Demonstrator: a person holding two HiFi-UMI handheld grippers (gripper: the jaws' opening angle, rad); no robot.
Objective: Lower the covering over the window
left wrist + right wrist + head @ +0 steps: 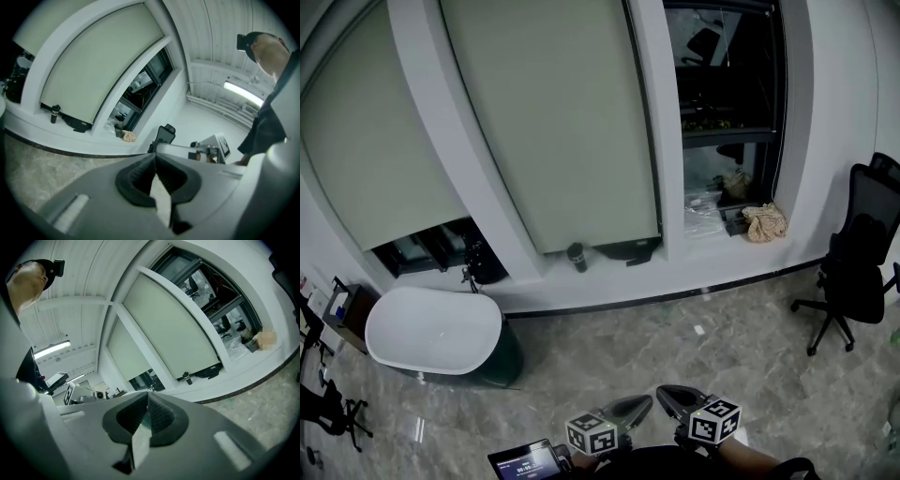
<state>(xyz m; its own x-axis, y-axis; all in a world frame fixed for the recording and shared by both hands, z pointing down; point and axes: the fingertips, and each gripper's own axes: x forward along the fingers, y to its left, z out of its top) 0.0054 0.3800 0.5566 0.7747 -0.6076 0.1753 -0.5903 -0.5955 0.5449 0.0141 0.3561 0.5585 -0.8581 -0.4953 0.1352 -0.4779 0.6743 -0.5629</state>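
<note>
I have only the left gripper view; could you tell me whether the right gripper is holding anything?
Observer: No; the right gripper is shut, nothing between its jaws.
Operator: Thank you. What stands on the floor left of the bottle?
Observer: A white tub, in front of the left blind.
Operator: Is anything beside my left gripper?
Observer: A lit screen, just left of it in the head view.

Clear floor [675, 323] ahead of left gripper [645, 402] and right gripper [664, 392], up to the sill [712, 258]. Bathtub [431, 333] obstructs ahead-left, office chair [853, 272] ahead-right. Bottle [576, 256] stands on the sill beneath the blind [553, 122].
</note>
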